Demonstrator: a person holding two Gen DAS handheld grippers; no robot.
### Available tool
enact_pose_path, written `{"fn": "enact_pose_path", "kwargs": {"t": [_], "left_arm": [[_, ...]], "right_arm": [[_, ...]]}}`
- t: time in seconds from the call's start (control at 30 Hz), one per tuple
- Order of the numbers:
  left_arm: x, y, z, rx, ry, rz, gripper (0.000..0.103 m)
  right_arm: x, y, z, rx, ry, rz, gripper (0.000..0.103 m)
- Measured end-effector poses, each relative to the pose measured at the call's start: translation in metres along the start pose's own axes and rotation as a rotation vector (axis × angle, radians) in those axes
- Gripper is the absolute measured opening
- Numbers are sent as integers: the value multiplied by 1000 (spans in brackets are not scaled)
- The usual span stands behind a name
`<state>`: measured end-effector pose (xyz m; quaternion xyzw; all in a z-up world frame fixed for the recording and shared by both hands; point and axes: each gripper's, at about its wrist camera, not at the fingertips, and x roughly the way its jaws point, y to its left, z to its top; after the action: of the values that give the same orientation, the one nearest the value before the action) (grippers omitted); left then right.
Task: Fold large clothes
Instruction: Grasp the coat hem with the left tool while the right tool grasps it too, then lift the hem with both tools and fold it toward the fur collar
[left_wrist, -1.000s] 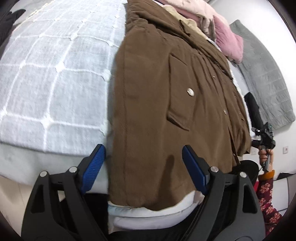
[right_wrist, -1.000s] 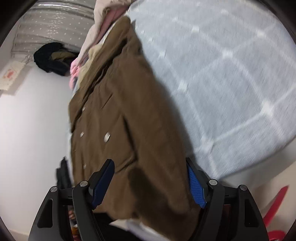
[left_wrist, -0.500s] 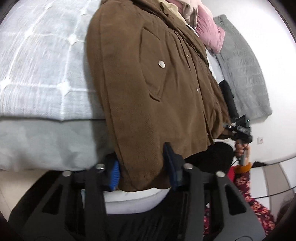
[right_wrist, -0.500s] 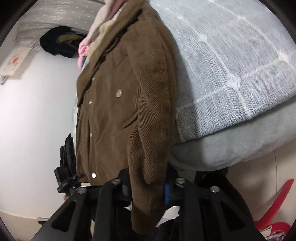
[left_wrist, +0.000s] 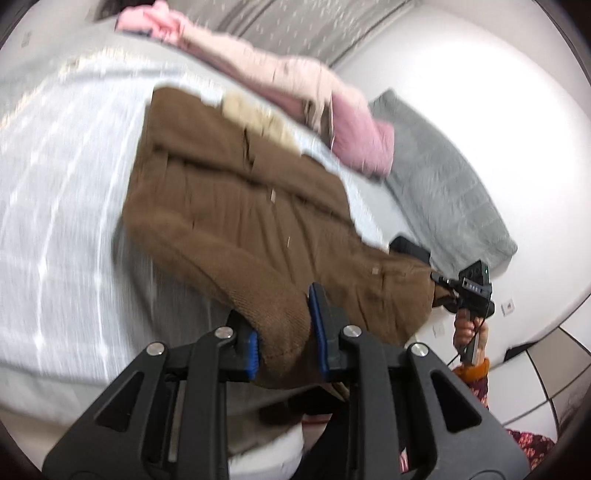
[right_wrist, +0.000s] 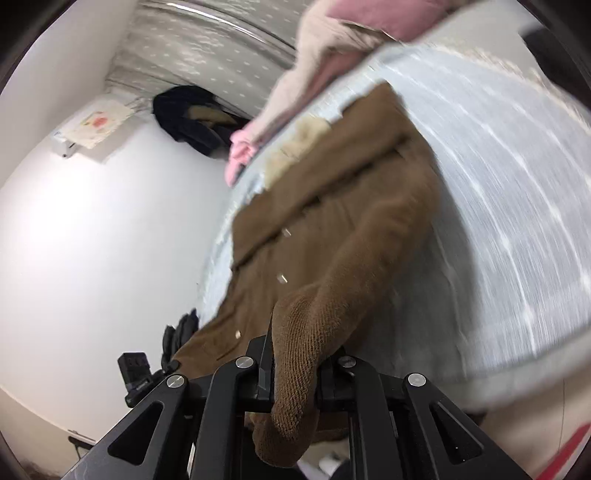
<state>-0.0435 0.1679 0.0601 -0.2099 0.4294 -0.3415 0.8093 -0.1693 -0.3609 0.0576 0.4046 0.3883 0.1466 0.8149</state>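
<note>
A brown corduroy jacket lies front up on the grey checked bedspread, its cream lining at the collar. My left gripper is shut on one bottom corner of the jacket and holds it raised off the bed. My right gripper is shut on the other bottom corner, which bunches and hangs down between the fingers. The jacket stretches from both grippers up toward the collar. The right gripper also shows in the left wrist view, and the left gripper in the right wrist view.
Pink and beige clothes are piled at the head of the bed, also in the right wrist view. A grey quilted blanket lies against the white wall. Dark clothes hang by the curtain.
Both grippers closed on the jacket's bottom corners and have lifted the hem up off the bed edge. The views are swinging upward and blurred.
</note>
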Motion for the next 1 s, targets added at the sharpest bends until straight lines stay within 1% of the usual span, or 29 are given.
{"fn": "enact_pose_path", "kwargs": {"t": [0.07, 0.1, 0.23, 0.3, 0.33, 0.4, 0.47, 0.5, 0.63, 0.7, 0.73, 0.8, 0.87, 0.93, 0.97, 1.0], "left_arm": [[-1, -1, 17, 10, -39, 15, 25], [0, 0, 31, 5, -58, 21, 25], [10, 10, 65, -27, -104, 34, 25], [18, 18, 89, -39, -130, 48, 25], [14, 23, 92, -42, -136, 52, 25], [24, 33, 115, -65, -155, 63, 25], [30, 41, 130, -83, -165, 75, 25], [39, 49, 142, -96, -172, 90, 25], [69, 69, 175, -124, -184, 130, 25], [89, 82, 194, -130, -185, 169, 25], [96, 87, 200, -133, -182, 181, 25], [121, 106, 218, -147, -172, 231, 25], [138, 119, 228, -158, -164, 260, 26], [161, 135, 239, -171, -141, 275, 24], [173, 142, 243, -176, -128, 301, 23], [185, 149, 245, -174, -112, 346, 23]], "right_arm": [[3, 12, 18, -17, -25, -1, 12], [5, 16, 28, -20, -36, 0, 12], [19, 25, 64, -2, -78, -8, 12], [28, 24, 81, 13, -99, -9, 12], [31, 22, 91, 22, -112, -11, 12], [34, 16, 112, 40, -132, -13, 12], [45, 8, 131, 61, -152, -22, 12], [52, 2, 142, 79, -163, -27, 12], [78, -24, 175, 136, -187, -38, 12], [97, -40, 196, 161, -190, -59, 12], [106, -47, 204, 171, -189, -69, 12], [123, -63, 221, 196, -192, -85, 13], [139, -81, 235, 228, -198, -92, 13], [159, -103, 249, 282, -190, -63, 14], [166, -109, 251, 301, -177, -67, 14], [176, -114, 254, 313, -157, -102, 14]]}}
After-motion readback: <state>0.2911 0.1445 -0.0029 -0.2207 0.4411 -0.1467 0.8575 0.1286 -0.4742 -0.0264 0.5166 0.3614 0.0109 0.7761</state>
